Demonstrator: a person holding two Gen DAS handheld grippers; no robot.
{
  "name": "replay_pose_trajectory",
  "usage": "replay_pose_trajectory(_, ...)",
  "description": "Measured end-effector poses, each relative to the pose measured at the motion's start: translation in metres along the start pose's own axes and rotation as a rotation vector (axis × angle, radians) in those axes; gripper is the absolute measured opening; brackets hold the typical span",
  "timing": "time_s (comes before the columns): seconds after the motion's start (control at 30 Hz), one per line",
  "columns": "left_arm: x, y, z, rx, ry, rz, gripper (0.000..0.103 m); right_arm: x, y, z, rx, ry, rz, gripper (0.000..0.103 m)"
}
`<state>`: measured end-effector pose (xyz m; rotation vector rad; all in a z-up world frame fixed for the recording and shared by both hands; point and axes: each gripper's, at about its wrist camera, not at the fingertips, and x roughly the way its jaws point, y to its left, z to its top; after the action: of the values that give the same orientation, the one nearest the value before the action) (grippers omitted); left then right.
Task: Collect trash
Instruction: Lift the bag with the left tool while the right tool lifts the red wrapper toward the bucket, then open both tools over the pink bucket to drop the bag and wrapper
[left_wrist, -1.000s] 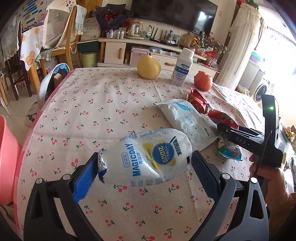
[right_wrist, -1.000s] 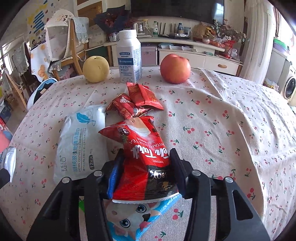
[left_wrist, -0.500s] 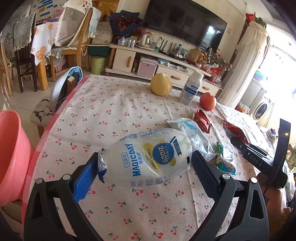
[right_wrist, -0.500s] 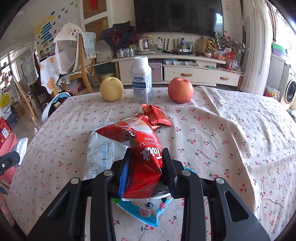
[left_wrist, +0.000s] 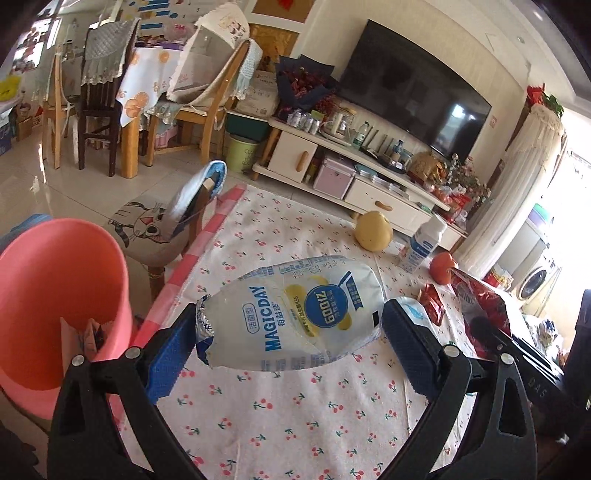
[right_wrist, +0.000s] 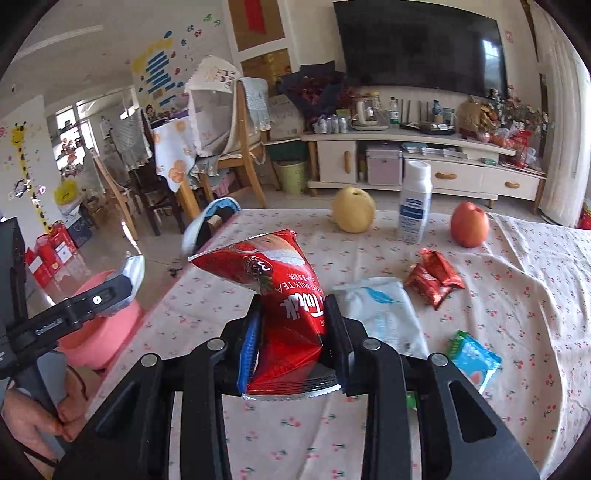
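My left gripper (left_wrist: 288, 354) is shut on a white MAGICDAY wrapper (left_wrist: 295, 314) and holds it in the air over the table's left part. A pink bin (left_wrist: 55, 295) stands on the floor at the left, with some paper inside. My right gripper (right_wrist: 291, 332) is shut on a red milk tea packet (right_wrist: 280, 291), lifted above the table; the packet also shows in the left wrist view (left_wrist: 480, 310). The left gripper shows at the left of the right wrist view (right_wrist: 92, 299), above the pink bin (right_wrist: 99, 332).
On the cherry-print tablecloth (right_wrist: 517, 295) lie a white wipes pack (right_wrist: 384, 314), red wrappers (right_wrist: 432, 277) and a blue wrapper (right_wrist: 472, 358). A pear (right_wrist: 352, 214), a white bottle (right_wrist: 415, 201) and an apple (right_wrist: 469, 223) stand at the far edge. A chair (left_wrist: 166, 225) is beside the table.
Both grippers have risen and swung left with their wrappers. The pink bin has come further into the left wrist view. The blue wrapper stayed on the table.
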<state>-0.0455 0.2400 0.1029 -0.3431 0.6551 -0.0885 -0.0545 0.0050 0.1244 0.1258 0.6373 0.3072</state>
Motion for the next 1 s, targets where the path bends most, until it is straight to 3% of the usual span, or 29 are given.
replay_pose_trajectory(0.17,-0.016,0.045,0.016,-0.105,-0.067,0.087,0.097,0.017,0.071,0.015,-0.042,0.021,0.142,0.035)
replay_pose_trajectory(0.4,-0.036,0.126,0.031,-0.311,-0.15,0.265,0.097,0.053,0.17,0.025,-0.107,0.075,0.294,0.035)
replay_pose_trajectory(0.6,-0.038,0.188,0.029,-0.511,-0.132,0.327,0.097,0.092,0.242,0.025,-0.138,0.129,0.38,0.035)
replay_pose_trajectory(0.83,-0.027,0.222,0.022,-0.624,-0.074,0.349,0.097,0.143,0.273,0.013,-0.117,0.221,0.422,0.036)
replay_pose_trajectory(0.9,-0.02,0.225,0.022,-0.626,-0.039,0.391,0.097,0.15,0.269,0.009,-0.119,0.234,0.431,0.044)
replay_pose_trajectory(0.97,-0.019,0.231,0.019,-0.643,-0.03,0.376,0.097,0.152,0.263,0.006,-0.104,0.229,0.411,0.06)
replay_pose_trajectory(1.0,-0.018,0.232,0.019,-0.646,-0.03,0.369,0.097,0.15,0.259,0.005,-0.095,0.223,0.408,0.061)
